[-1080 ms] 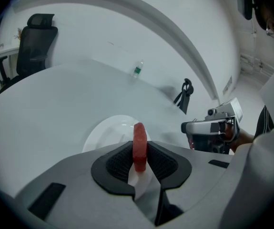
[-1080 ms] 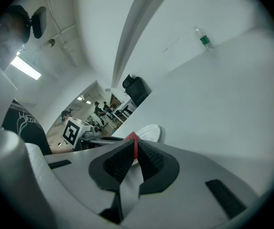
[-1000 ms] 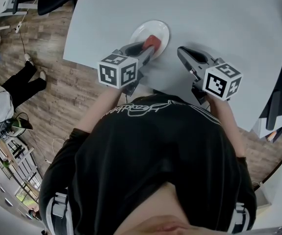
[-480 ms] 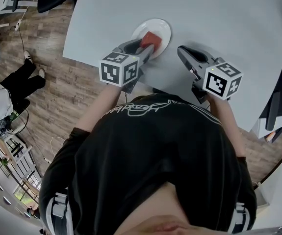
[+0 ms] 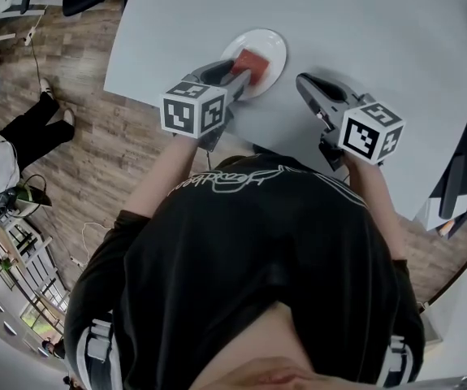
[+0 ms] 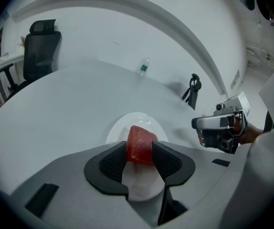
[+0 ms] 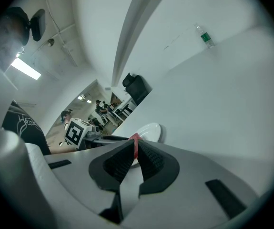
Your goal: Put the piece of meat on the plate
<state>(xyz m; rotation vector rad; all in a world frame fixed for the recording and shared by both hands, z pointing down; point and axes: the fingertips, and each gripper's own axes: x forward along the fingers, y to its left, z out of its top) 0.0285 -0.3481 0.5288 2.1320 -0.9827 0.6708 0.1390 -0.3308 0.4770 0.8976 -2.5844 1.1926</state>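
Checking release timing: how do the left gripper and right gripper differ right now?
Left gripper fingers have just been opening and stand wide, piece of meat between them; right gripper fingers are closed together, nothing between. Left gripper reaches over the plate; right gripper is off to its side, over the table. Both carry marker cubes and tilt downward.

Counting now: one plate (image 5: 267, 51), one piece of meat (image 6: 139, 144), one table (image 5: 363, 31) carrying them. Two grippers showing: left gripper (image 5: 245, 73), right gripper (image 5: 304, 84). Two marker cubes riding on them: left cube (image 5: 194, 112), right cube (image 5: 371, 132). Also seeing one water bottle (image 6: 144, 67), one small black item (image 6: 192, 88), one office chair (image 6: 41, 44). Head view is showing one bystander (image 5: 14, 157).
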